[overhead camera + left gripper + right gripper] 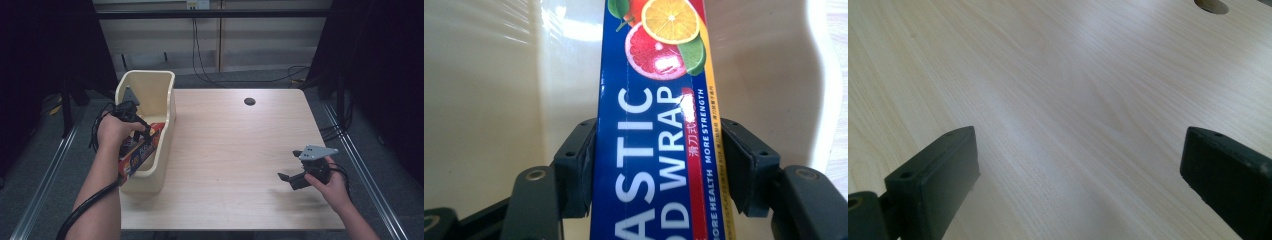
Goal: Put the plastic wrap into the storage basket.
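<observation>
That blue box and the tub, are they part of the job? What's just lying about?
Part of the job:
- box of plastic wrap
- left gripper, shut on the box
- cream tub, box inside it

Just there:
- right gripper, open over bare table
- table hole

High view: from above the near edge, facing forward and down over table (235, 150) and bin (150, 95). Left gripper view: close inside the bin, on the box (654, 150). Right gripper view: low over the tabletop, shared with the high view.
</observation>
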### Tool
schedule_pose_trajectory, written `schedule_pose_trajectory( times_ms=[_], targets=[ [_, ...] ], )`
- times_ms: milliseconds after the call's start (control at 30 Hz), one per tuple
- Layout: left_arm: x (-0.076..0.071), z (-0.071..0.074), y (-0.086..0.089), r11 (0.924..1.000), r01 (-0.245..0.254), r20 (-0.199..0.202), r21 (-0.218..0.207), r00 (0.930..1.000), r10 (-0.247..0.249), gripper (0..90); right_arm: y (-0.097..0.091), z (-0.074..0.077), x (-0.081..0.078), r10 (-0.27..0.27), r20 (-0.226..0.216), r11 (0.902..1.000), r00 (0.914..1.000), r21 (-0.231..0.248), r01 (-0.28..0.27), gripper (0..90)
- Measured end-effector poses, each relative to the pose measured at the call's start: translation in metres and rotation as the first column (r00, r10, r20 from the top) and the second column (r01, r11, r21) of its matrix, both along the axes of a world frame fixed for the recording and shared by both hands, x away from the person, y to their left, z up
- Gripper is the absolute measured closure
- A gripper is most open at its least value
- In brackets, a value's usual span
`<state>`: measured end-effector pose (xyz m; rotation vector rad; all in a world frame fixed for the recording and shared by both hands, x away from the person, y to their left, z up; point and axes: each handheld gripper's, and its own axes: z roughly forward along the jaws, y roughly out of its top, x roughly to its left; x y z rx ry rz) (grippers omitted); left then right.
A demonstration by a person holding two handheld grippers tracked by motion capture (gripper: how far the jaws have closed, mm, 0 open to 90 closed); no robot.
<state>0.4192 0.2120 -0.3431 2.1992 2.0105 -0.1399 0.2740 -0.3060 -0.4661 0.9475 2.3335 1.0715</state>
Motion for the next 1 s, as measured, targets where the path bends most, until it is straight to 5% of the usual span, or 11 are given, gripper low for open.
schedule_pose_trajectory(
  times_ms=[267, 367, 500, 1000],
  targets=[
    [0.000, 0.002, 0.001, 1.0000, -0.002, 0.010, -0.010, 0.9999, 0.002, 38.2, 0.000, 0.000, 0.000, 0.001, -0.001, 1.0000, 1.0000, 0.002, -0.001, 2.2],
    [-0.001, 0.008, 0.002, 0.9991, -0.007, 0.051, -0.042, 0.9987, 0.010, 36.5, 0.000, 0.000, 0.000, 0.001, 0.000, 1.0000, 1.0000, 0.001, -0.001, 2.2],
    [-0.001, 0.020, 0.001, 0.9995, 0.000, 0.094, -0.031, 0.9956, 0.003, 33.6, 0.000, 0.001, -0.001, -0.005, 0.006, 1.0000, 1.0000, -0.002, 0.005, 2.2],
    [-0.001, 0.049, -0.011, 0.9980, 0.026, 0.179, -0.057, 0.9838, -0.016, 21.5, -0.001, 0.002, -0.001, -0.003, 0.004, 1.0000, 1.0000, 0.002, 0.003, 2.2]
  ],
)
